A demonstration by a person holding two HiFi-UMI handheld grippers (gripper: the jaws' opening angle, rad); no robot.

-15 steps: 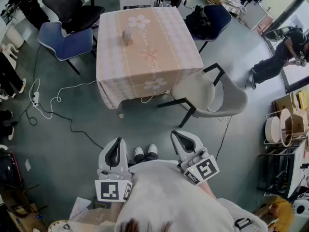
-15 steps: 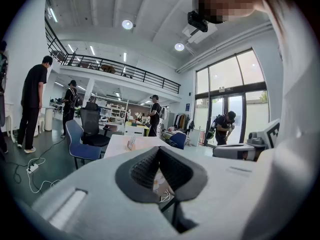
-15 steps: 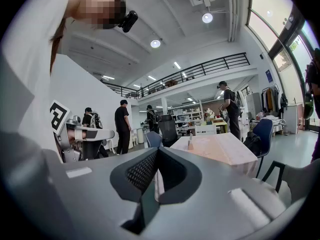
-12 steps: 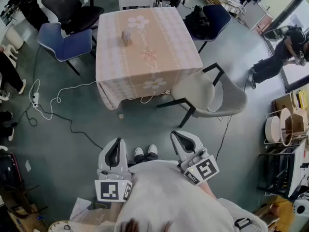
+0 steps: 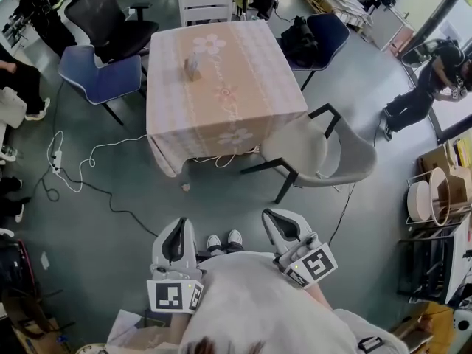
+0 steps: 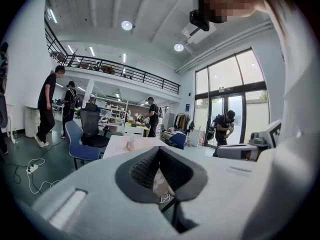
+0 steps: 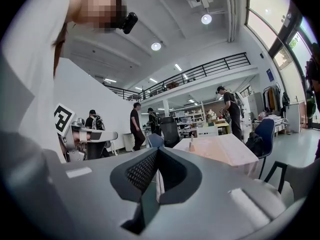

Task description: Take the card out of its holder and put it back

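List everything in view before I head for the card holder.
table: one, pink flowered cloth, centre
card holder: one, grey, far left part of the table; whether a card is in it is too small to tell
chairs: five; white at the far side, black and blue at left, navy at right, beige at the near right corner
bag: one, black, on the navy chair
cable: one, white, floor left of the table
bystander: one, dark clothes, right; others cut off at the left edge
shoes: two, white, bottom centre
left hand-held gripper: grey, shut, empty
right hand-held gripper: grey, shut, empty
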